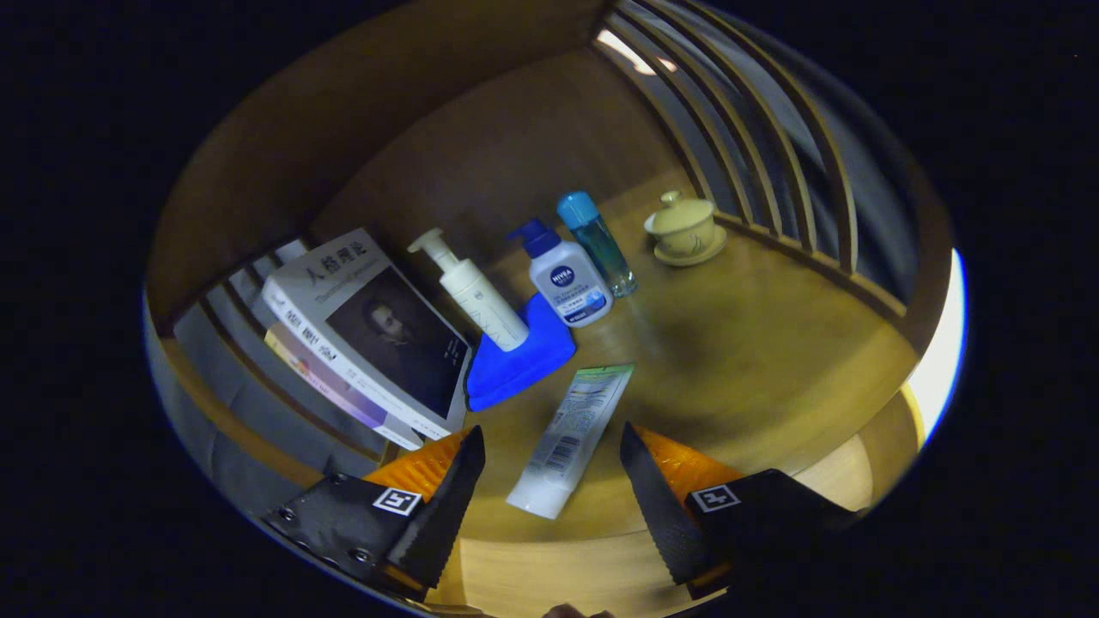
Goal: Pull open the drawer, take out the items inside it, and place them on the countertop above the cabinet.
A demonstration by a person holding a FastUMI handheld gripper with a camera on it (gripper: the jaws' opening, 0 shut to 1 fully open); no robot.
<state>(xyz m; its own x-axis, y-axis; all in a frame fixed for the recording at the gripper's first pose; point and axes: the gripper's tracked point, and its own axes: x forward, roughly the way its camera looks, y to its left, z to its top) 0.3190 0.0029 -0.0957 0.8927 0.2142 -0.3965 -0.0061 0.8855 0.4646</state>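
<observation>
My gripper is open above the wooden countertop. A white tube with a green end lies flat on the wood between the fingers, its cap end toward me; neither finger touches it. Just beyond it lies a blue cloth with a white pump bottle standing on it. Beside that stand a white bottle with a blue pump cap and a slim clear blue bottle. No drawer is visible from here.
A stack of books lies beyond the left finger. A pale lidded cup on a saucer sits at the far right near slatted wooden rails. A wooden back wall closes the far side. Bare wood spreads right of the tube.
</observation>
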